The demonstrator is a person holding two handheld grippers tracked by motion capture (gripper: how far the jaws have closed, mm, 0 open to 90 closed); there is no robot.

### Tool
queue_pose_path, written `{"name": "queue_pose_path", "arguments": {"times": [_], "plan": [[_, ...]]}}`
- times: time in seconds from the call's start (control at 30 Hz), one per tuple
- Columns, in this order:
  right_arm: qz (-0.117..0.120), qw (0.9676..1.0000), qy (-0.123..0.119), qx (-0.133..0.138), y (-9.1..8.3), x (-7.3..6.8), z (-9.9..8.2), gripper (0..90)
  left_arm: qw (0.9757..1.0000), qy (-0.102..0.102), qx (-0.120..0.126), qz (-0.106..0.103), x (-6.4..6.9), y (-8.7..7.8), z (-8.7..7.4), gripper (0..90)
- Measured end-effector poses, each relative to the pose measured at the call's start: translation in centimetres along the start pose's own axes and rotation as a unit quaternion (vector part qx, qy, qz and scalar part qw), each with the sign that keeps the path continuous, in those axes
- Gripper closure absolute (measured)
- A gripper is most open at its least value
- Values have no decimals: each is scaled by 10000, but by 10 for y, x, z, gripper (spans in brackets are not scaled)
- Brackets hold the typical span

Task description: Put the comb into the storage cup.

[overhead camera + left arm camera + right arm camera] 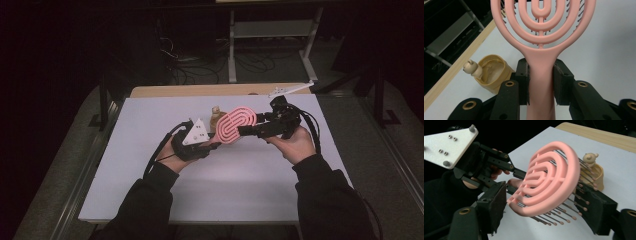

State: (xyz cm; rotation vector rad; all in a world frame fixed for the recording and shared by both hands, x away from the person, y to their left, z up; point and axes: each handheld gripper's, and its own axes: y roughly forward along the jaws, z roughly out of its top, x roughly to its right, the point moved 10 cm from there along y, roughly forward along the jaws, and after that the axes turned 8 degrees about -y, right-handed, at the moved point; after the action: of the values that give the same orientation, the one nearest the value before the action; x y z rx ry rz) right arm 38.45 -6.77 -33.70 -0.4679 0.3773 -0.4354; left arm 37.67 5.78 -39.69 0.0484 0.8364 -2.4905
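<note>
A pink hairbrush (236, 125) with looped ribs is held above the white table (225, 190). My left gripper (212, 145) is shut on its handle (541, 72), with a black pad pressed to each side. My right gripper (245, 131) comes in from the right, and its jaws stand on either side of the brush head (549, 182). One pad sits by the smooth back rim and the other by the bristle tips, close but not visibly pressing. The three-cornered plate (446, 142) of the left gripper appears in the right gripper view.
A small tan cup with a bear figure (216, 117) stands on the table just behind the brush, also visible as the tan cup (492, 72). A wooden strip (200, 90) runs along the table's far edge, and a white bracket (290, 89) lies on it. Beyond are cables and a metal frame.
</note>
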Motion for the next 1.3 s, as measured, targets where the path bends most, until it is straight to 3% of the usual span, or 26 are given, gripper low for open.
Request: {"name": "queue_pose_path", "arguments": {"times": [0.33, 0.47, 0.73, 0.87, 1.0, 1.13, 1.3], "plan": [[-115, 9996, 178, -196, 7, 2, 1, 409, 9998, 123, -148, 106, 1, 5, -4, 699], [-25, 9996, 210, -161, 7, -1, 4, 497, 9996, 110, -245, 125, 1, 10, -7, 700], [7, 9992, 182, -352, 11, -9, 6, 579, 9994, 16, -344, 73, 2, 14, -13, 702], [42, 9989, 206, -424, 14, -14, 9, 616, 9994, -100, -311, 97, 0, 14, -14, 700], [42, 9987, 67, -495, 15, -21, 16, 625, 9995, -225, -213, 115, -1, 13, -12, 683], [-5, 9981, 1, -618, 14, -24, 20, 626, 9993, -349, -96, 26, -1, 10, -10, 660], [-29, 9981, -33, -611, 10, -25, 25, 627, 9973, -706, 115, -176, -4, 4, -8, 565]]}}
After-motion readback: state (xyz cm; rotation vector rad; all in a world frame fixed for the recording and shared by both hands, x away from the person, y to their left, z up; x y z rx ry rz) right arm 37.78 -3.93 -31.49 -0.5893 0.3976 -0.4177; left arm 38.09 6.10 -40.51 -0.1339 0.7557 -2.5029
